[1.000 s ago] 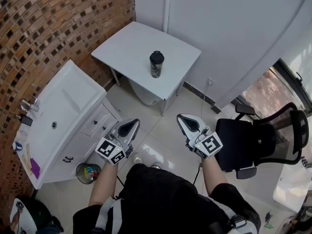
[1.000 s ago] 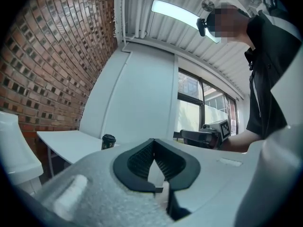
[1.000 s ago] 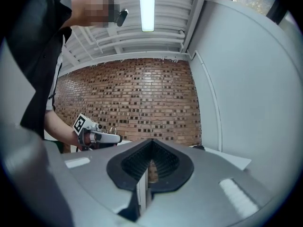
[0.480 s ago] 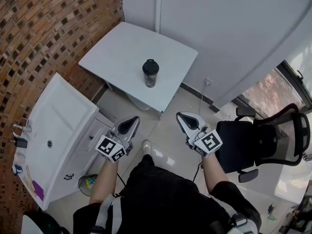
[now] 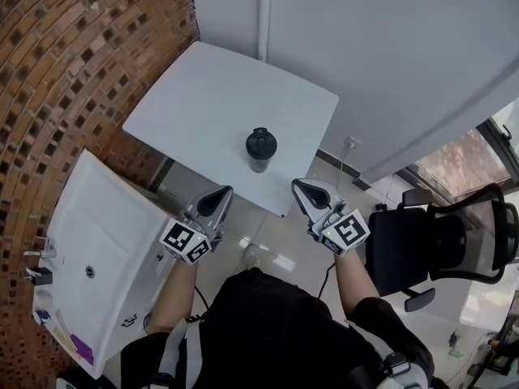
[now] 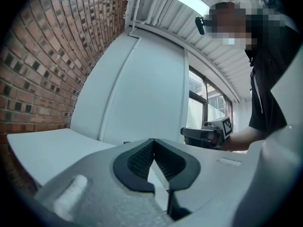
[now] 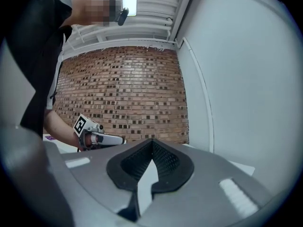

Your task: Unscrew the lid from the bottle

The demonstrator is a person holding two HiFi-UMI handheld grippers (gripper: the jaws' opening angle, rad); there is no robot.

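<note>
Hovering closed, empty: left hand-held gripper (image 5: 220,196), right hand-held gripper (image 5: 302,188); lidded bottle (image 5: 260,149) on table (image 5: 203,104)

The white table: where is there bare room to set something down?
The table is bare from the bottle to the brick wall and back to the white wall. Only its near edge is tighter, where the bottle stands.

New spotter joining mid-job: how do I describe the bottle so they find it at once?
Find the white table beside the brick wall. The bottle stands upright near the table's edge closest to the person. It is dark with a black lid, and nothing else stands on that table.
</note>
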